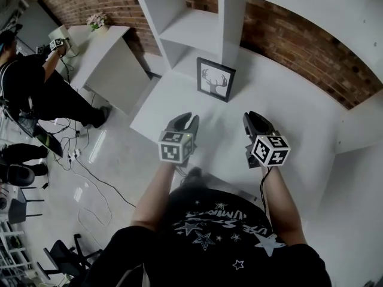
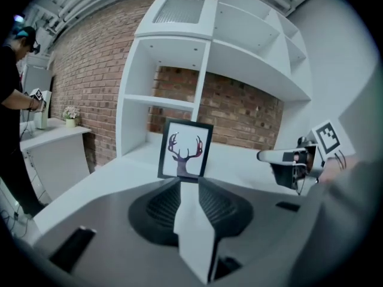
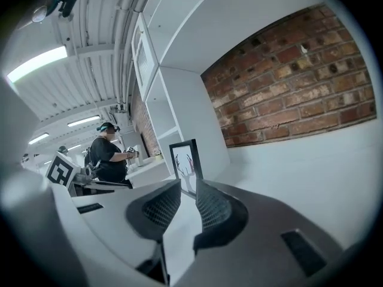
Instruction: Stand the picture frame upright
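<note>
The black picture frame with a deer-antler print stands upright on the white table, close to the foot of the shelf unit. In the left gripper view the frame faces me straight ahead; in the right gripper view the frame shows at an angle. My left gripper hovers a short way in front of it, jaws apart with nothing between them. My right gripper sits level with it to the right, its jaws a narrow gap apart and empty. Neither touches the frame.
A white shelf unit rises behind the frame against a brick wall. At the far left a person stands by a low white counter with a flower pot. Cables lie on the floor to the left.
</note>
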A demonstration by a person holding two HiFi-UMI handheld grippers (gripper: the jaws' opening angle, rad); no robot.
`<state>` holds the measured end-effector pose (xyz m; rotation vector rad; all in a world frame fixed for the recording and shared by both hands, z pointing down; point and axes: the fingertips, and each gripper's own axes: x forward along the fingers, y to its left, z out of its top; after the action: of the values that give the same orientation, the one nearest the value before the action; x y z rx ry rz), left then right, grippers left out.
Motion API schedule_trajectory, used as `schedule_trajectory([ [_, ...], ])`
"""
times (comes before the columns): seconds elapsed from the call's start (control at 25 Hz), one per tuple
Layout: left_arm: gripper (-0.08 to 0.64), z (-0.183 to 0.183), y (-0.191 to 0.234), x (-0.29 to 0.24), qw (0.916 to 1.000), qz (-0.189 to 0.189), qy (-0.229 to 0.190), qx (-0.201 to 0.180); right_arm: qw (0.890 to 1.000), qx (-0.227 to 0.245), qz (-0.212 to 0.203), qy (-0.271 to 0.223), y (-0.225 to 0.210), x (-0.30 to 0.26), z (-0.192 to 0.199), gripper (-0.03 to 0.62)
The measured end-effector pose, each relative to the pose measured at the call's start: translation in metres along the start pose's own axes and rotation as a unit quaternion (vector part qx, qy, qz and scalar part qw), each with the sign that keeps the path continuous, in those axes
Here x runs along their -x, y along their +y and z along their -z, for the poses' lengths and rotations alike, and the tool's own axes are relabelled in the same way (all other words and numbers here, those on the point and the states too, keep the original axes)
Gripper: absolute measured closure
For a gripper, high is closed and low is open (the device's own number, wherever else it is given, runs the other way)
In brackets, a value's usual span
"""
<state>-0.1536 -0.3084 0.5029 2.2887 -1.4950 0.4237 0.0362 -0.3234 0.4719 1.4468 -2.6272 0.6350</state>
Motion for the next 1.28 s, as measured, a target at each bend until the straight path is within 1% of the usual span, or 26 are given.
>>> schedule_trajectory([
  [0.16,0.486,0.012,-0.028,0.02,0.9999,-0.016,-0.002,0.0,1.0,0.001,-0.022,0.002,0.0,0.03,0.008,0.511],
  [0.36,0.519,0.019,-0.059,0.047,0.9991,-0.038,-0.02,0.005,0.999,0.007,-0.039,0.002,-0.001,0.065,0.019,0.537],
  [0.48,0.532,0.03,-0.079,0.064,0.9987,-0.047,-0.019,0.003,0.999,0.005,-0.048,0.01,-0.004,0.088,0.03,0.557],
  [0.56,0.538,0.038,-0.087,0.079,0.9981,-0.06,-0.014,0.002,0.998,0.003,-0.068,0.014,0.002,0.099,0.035,0.566],
  [0.68,0.54,0.048,-0.095,0.103,0.9967,-0.08,-0.014,-0.001,0.995,0.0,-0.096,0.018,0.015,0.109,0.043,0.571],
  [0.84,0.54,0.06,-0.103,0.133,0.9951,-0.092,-0.028,0.021,0.992,-0.001,-0.119,0.039,0.03,0.119,0.064,0.571],
  [0.96,0.54,0.071,-0.104,0.149,0.9941,-0.101,-0.03,0.027,0.991,-0.004,-0.126,0.05,0.035,0.122,0.076,0.571],
  [1.12,0.54,0.076,-0.101,0.16,0.9928,-0.109,-0.032,0.04,0.989,0.001,-0.134,0.056,0.041,0.121,0.081,0.571],
  [1.28,0.54,0.087,-0.106,0.175,0.9927,-0.105,-0.038,0.045,0.989,0.011,-0.135,0.061,0.046,0.121,0.085,0.571],
])
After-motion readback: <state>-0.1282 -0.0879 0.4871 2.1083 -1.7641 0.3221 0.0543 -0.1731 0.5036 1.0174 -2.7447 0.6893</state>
